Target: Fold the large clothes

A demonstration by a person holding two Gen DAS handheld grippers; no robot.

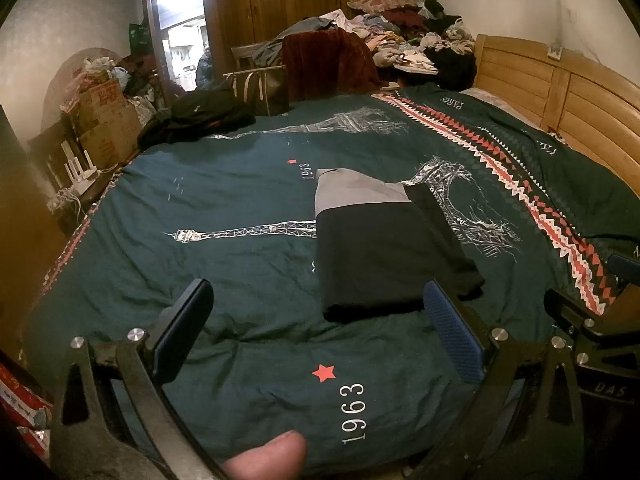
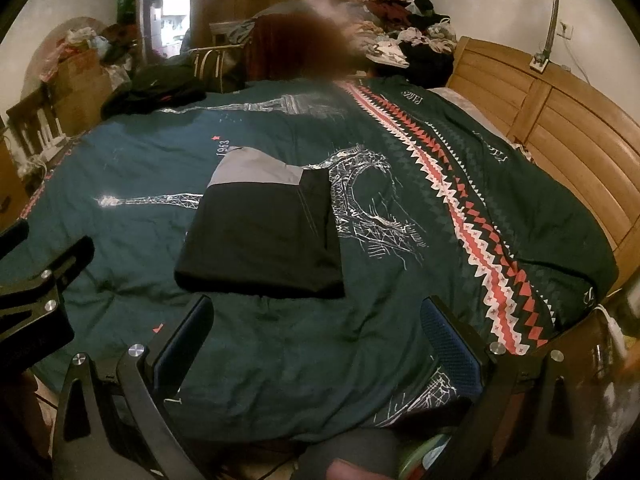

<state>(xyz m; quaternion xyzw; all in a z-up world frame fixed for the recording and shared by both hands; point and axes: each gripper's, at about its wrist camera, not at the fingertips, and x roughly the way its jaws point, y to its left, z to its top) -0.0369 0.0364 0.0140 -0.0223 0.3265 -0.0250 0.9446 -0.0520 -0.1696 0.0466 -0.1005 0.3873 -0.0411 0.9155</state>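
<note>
A folded black garment with a grey far end (image 1: 380, 248) (image 2: 264, 236) lies flat in the middle of the bed. My left gripper (image 1: 320, 328) hovers open just short of its near edge, nothing between the blue pads. My right gripper (image 2: 320, 340) is also open and empty, a little nearer than the garment's near edge. In the left wrist view the right gripper (image 1: 580, 320) shows at the right edge. The left gripper's frame (image 2: 36, 288) appears at the left edge of the right wrist view.
A dark teal bedspread (image 1: 240, 208) with tower prints and a red zigzag band covers the bed. A wooden headboard (image 1: 560, 96) stands at right. A heap of clothes (image 1: 400, 36) is piled at the far end. A black garment (image 1: 196, 116) lies far left. Boxes (image 1: 104, 120) crowd the left side.
</note>
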